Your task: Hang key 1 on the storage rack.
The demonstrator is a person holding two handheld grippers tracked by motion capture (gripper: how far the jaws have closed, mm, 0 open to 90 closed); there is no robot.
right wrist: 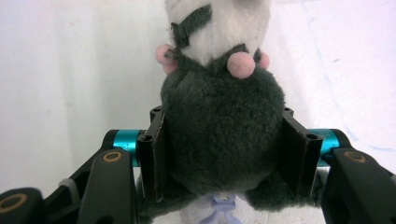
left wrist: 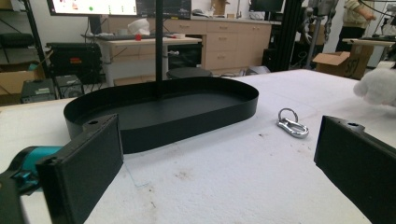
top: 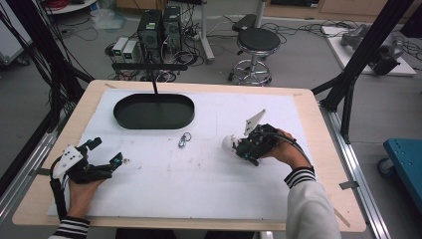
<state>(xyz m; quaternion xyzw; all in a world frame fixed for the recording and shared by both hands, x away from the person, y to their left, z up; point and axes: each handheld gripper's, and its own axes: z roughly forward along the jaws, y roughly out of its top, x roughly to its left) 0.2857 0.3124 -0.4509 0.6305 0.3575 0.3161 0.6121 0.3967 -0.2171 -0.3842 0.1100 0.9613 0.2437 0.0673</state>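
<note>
A grey and white plush toy [right wrist: 219,121] with pink spots sits squeezed between the two black jaws of my right gripper [right wrist: 224,149]. From above, the toy's white end [top: 228,142] pokes out to the left of that gripper [top: 239,146], low over the mat right of centre. At the table's left my left gripper [top: 107,152] stands open with nothing between its jaws [left wrist: 219,172]. It faces a black oval tray [left wrist: 196,116] and a silver snap hook [left wrist: 292,125]. The hook [top: 184,140] lies on the mat in front of the tray [top: 124,117].
A white foam mat [top: 199,174] covers most of the wooden table [top: 318,149]. A thin black post [top: 155,85] rises at the tray's far side. Beyond the table stand a stool [top: 256,47] and computer boxes [top: 159,30]. Black frame posts flank both sides.
</note>
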